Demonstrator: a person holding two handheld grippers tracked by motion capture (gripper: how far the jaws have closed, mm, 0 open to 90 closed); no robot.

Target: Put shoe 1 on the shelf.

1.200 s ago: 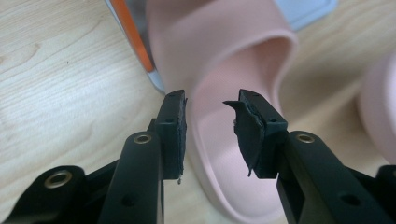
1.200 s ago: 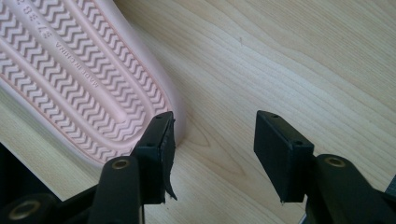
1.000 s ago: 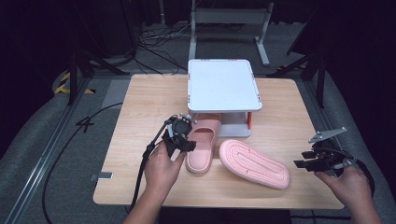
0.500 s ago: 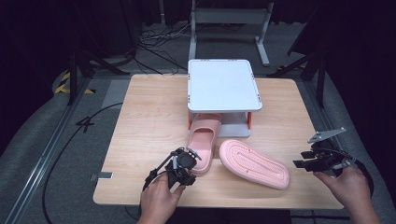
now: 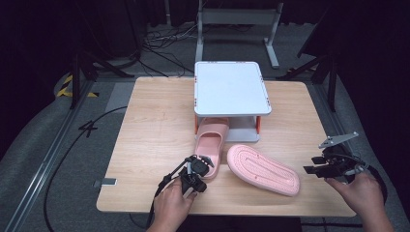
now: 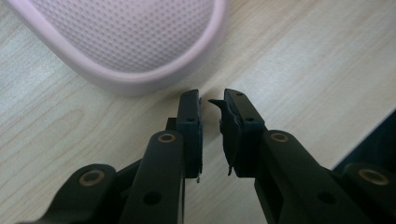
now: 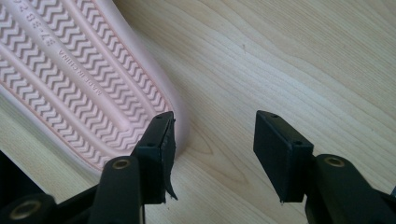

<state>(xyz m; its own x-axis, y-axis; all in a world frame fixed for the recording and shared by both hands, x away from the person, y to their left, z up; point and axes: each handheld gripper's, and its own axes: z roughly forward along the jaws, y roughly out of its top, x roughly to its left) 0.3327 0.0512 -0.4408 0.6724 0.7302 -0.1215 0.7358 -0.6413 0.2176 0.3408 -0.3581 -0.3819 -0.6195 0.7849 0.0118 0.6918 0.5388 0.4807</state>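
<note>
Upright slipper (image 5: 212,145) toe hidden under rack (image 5: 231,92); sole-up slipper (image 7: 79,79) cut by frame edge.

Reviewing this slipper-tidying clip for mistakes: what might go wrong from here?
1. The left gripper has just been closing with nothing between its jaws, just short of the upright slipper's heel, so it may miss its grasp.
2. The other slipper lies sole-up; the right gripper is open beside it.
</note>
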